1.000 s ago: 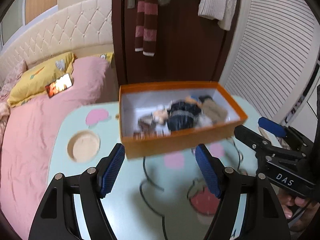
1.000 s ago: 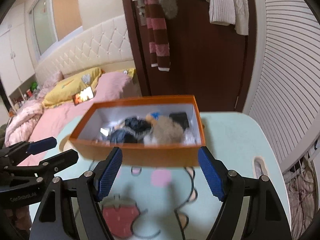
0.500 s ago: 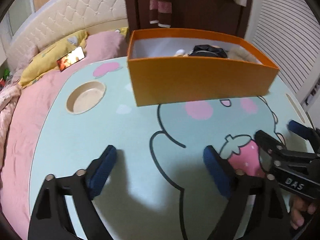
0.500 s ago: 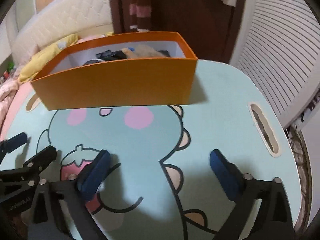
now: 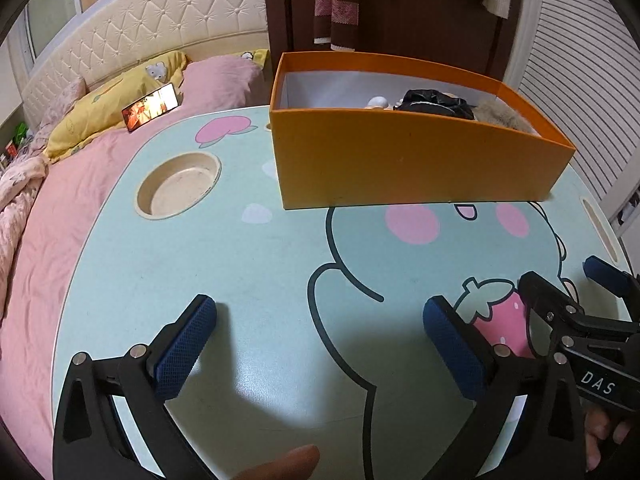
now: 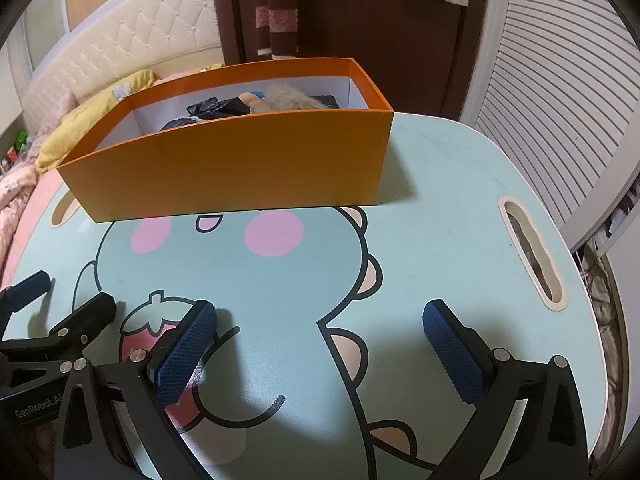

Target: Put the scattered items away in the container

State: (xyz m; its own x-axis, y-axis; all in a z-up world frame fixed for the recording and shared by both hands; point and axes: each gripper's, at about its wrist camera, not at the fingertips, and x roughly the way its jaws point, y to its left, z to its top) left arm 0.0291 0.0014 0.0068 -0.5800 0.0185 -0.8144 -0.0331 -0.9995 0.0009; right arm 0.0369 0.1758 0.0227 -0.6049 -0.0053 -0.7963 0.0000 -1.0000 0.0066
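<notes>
Both jaws are standing spread as wide as they go, nothing between the pads; on each tool they have just been opening. I am holding my left gripper (image 5: pixel 320 344) and my right gripper (image 6: pixel 320 344) low over the bare front of the mint table (image 5: pixel 248 280), side by side, pads close to the printed top.

Orange box (image 5: pixel 416 168) is sitting at the far side of the table, well apart from both tools. Dark clothing (image 5: pixel 436 102) and a tan furry piece (image 6: pixel 288 100) are lying inside it, along with smaller bits I cannot make out.

Nothing loose is showing on the tabletop from either view, only the cartoon print, the round cup recess (image 5: pixel 178 184) and the slot handle (image 6: pixel 532 256).

Judging the gathering step finished. Next move calls for little: I am reckoning a last check beyond the table edges, otherwise lifting both tools away.
</notes>
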